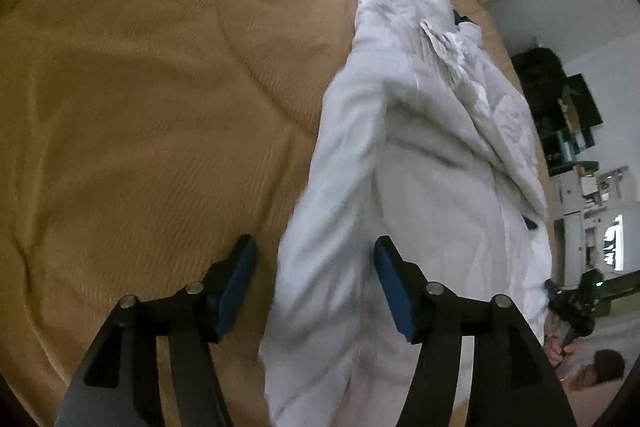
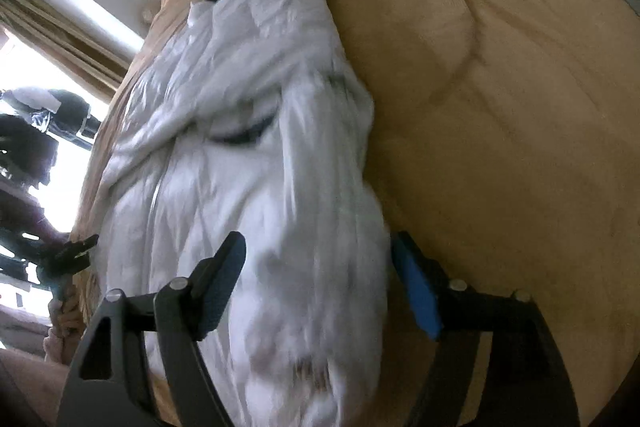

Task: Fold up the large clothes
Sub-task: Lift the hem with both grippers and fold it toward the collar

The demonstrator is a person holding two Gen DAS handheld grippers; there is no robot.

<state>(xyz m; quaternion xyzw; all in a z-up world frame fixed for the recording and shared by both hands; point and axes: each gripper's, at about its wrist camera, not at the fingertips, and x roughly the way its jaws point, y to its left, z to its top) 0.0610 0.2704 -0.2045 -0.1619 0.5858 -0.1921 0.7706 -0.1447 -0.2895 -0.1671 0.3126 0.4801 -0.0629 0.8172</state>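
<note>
Left gripper (image 1: pixel 316 283): jaws spread, nothing clamped. A folded edge of the white padded garment (image 1: pixel 420 155) lies in the gap between the blue pads (image 1: pixel 236 283); neither pad appears to press it, though motion blur makes contact hard to rule out. Judged purpose: straddling the edge to take a fresh hold for the next fold.

Right gripper (image 2: pixel 316 281): jaws likewise spread, with a thick rounded lobe of the white padded garment (image 2: pixel 256 163) bulging between them. The right-hand pad sits at the fabric's edge; a pinch is not evident.

Both tools angle downward at opposite ends of the item, consistent with working it lengthwise.

Garment: quilted, puffy, heavily creased, gathered into a long narrow bundle with one side already lapped over. A dark trim or lining shows in a crease midway. It lies on the tan bedspread (image 1: pixel 140 107), near one side of the bed, extending away toward the far edge.

Beyond: curtains (image 2: pixel 60 23) and a bright window.
</note>
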